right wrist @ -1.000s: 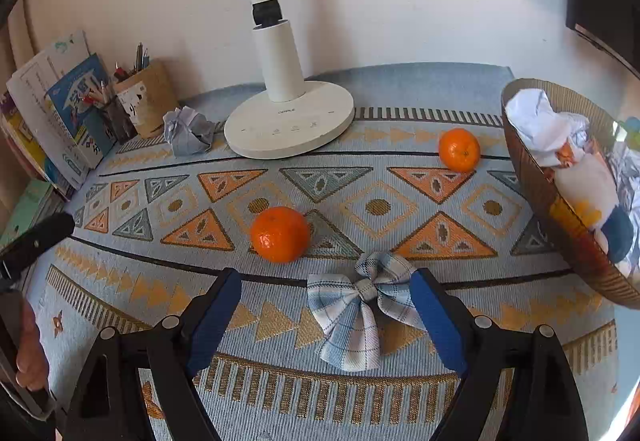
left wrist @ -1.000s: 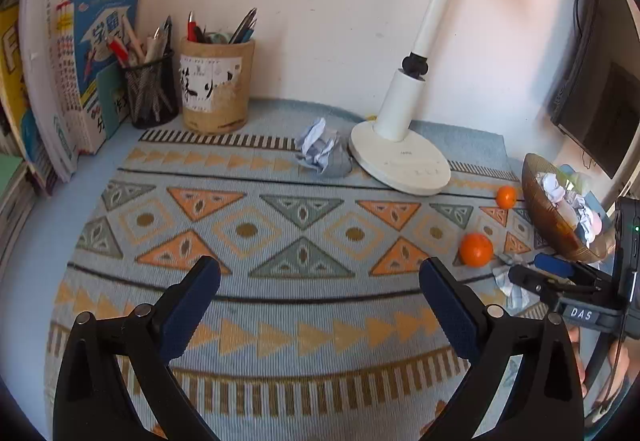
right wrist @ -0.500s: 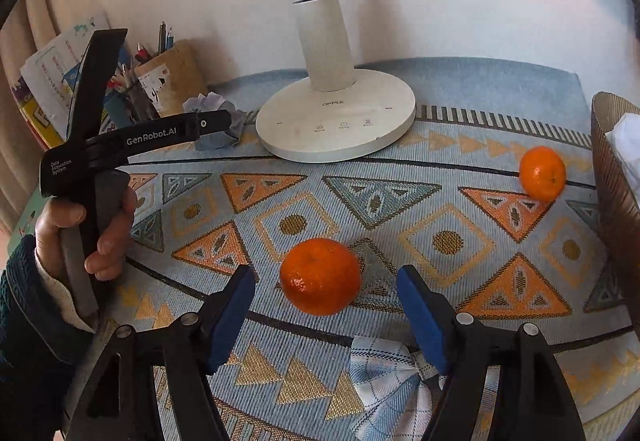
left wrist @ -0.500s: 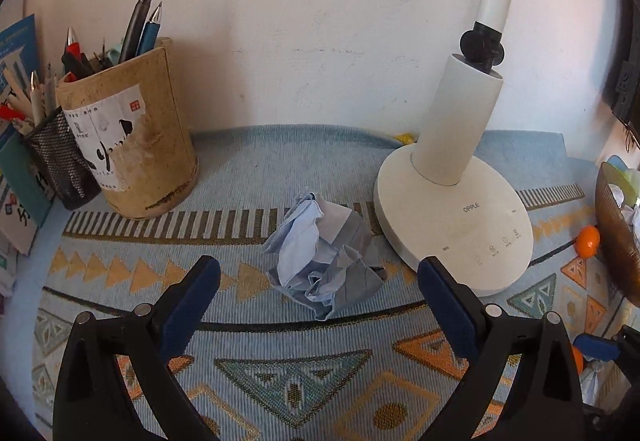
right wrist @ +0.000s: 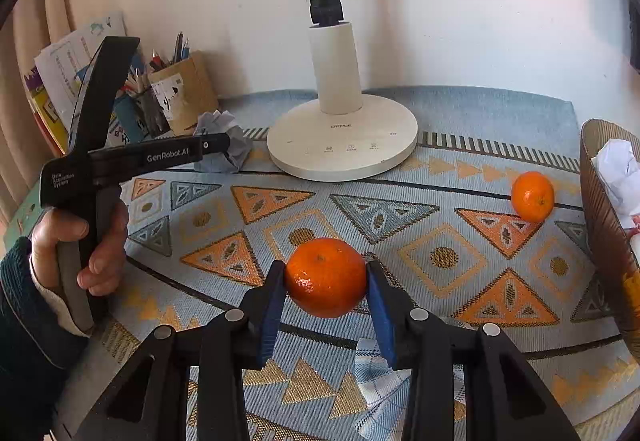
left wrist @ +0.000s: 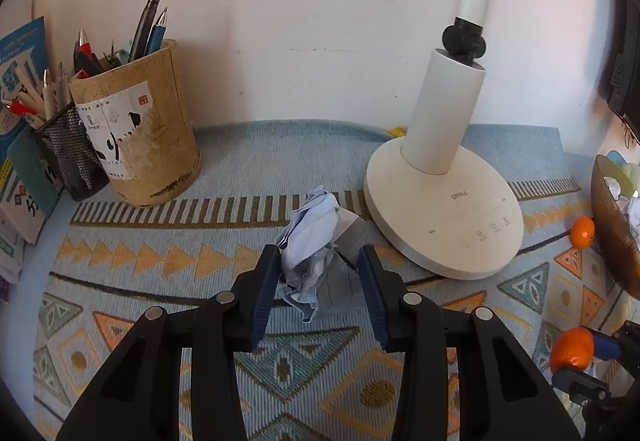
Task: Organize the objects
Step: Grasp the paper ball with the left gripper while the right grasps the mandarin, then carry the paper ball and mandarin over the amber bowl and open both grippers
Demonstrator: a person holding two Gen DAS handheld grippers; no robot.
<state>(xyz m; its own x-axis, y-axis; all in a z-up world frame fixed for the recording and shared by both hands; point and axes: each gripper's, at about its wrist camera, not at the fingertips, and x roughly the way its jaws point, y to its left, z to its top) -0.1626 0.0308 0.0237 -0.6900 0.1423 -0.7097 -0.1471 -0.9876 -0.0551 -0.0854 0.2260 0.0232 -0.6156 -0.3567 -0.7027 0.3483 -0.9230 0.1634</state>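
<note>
Two grippers are seen, each with something between its blue pads. In the left wrist view the left gripper [left wrist: 318, 273] sits at the lower centre of the frame, and a crumpled ball of pale blue paper [left wrist: 316, 253] is pinched between its pads; the jaws have just been closing and are now drawn in narrow against the paper's sides. The paper rests on the patterned mat [left wrist: 160, 253], just left of the round base of the white desk lamp [left wrist: 444, 209]. At the upper left of that frame a cork pen holder [left wrist: 136, 129] full of pens is seen beside a black mesh pen cup [left wrist: 70, 157].

In the right wrist view the right gripper [right wrist: 326, 281] occupies the lower centre, and a large orange [right wrist: 326, 277] is clamped between its pads (both pads touch the fruit's sides); these jaws have likewise just been closing. A second, smaller orange [right wrist: 533, 196] lies at the right of the frame, near the brown basket [right wrist: 600, 209] at the right edge, in which crumpled white paper is held. A checked cloth bow [right wrist: 380, 381] is partly hidden under the right gripper at the bottom of the frame. At the left of the frame a person's hand [right wrist: 80, 241] is wrapped around the left gripper's handle.
</note>
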